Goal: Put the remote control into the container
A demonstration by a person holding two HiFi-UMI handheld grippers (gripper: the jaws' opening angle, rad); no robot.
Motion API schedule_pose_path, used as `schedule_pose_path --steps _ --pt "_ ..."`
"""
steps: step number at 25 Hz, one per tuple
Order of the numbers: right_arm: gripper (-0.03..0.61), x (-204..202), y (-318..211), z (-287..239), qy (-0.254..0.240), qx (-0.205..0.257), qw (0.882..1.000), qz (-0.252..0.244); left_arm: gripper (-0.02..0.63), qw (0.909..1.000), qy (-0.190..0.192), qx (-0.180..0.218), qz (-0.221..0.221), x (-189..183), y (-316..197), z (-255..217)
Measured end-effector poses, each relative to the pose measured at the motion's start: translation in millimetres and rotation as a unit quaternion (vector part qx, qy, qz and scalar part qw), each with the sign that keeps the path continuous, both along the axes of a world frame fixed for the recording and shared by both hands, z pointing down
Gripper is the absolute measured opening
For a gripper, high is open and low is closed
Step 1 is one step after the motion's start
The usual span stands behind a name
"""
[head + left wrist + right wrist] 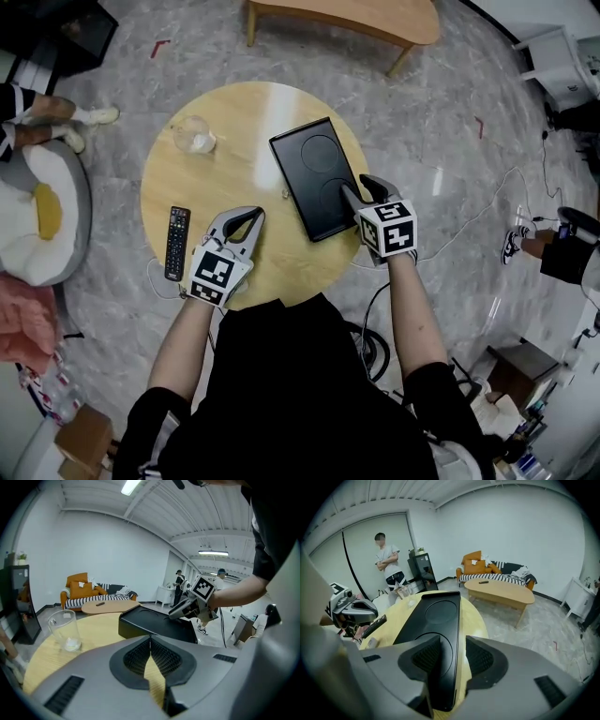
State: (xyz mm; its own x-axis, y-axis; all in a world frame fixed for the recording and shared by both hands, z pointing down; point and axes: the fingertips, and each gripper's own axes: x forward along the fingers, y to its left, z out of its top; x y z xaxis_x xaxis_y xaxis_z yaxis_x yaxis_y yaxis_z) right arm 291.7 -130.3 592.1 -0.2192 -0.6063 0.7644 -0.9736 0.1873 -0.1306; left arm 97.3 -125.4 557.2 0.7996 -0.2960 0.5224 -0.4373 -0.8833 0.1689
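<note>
Remote [177, 243] lies flat on the table's [234, 122] left side, just left of the left gripper [251, 217], not touching. Left jaws together, empty. Right gripper [360, 188]: jaws apart, straddling the black container's [314, 164] near rim, well away from the remote.

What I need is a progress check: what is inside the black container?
Only its two moulded circles show in the container; no item lies there. The open right claw straddles its near edge, covering that corner. The remote control lies on the table.
</note>
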Motion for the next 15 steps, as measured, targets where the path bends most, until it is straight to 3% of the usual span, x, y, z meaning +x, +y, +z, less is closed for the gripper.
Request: schedule_pose_path --steps 6,12,15 --pt "0.155 -3.7 -4.7 11.1 -0.034 -0.026 0.999 -0.006 0.008 0.9997 -0.019 -0.006 -0.01 -6.7 -1.0 10.8" --pt "0.153 -6.8 -5.5 14.5 -0.055 -0.047 0.997 -0.003 0.016 0.997 -0.067 -0.007 0.037 2.2 7.8 41.4" --pt "0.153 -7.4 -5.1 15.0 -0.058 -0.04 0.998 0.0 0.105 0.9943 -0.087 -0.003 0.062 12.0 8.1 54.0"
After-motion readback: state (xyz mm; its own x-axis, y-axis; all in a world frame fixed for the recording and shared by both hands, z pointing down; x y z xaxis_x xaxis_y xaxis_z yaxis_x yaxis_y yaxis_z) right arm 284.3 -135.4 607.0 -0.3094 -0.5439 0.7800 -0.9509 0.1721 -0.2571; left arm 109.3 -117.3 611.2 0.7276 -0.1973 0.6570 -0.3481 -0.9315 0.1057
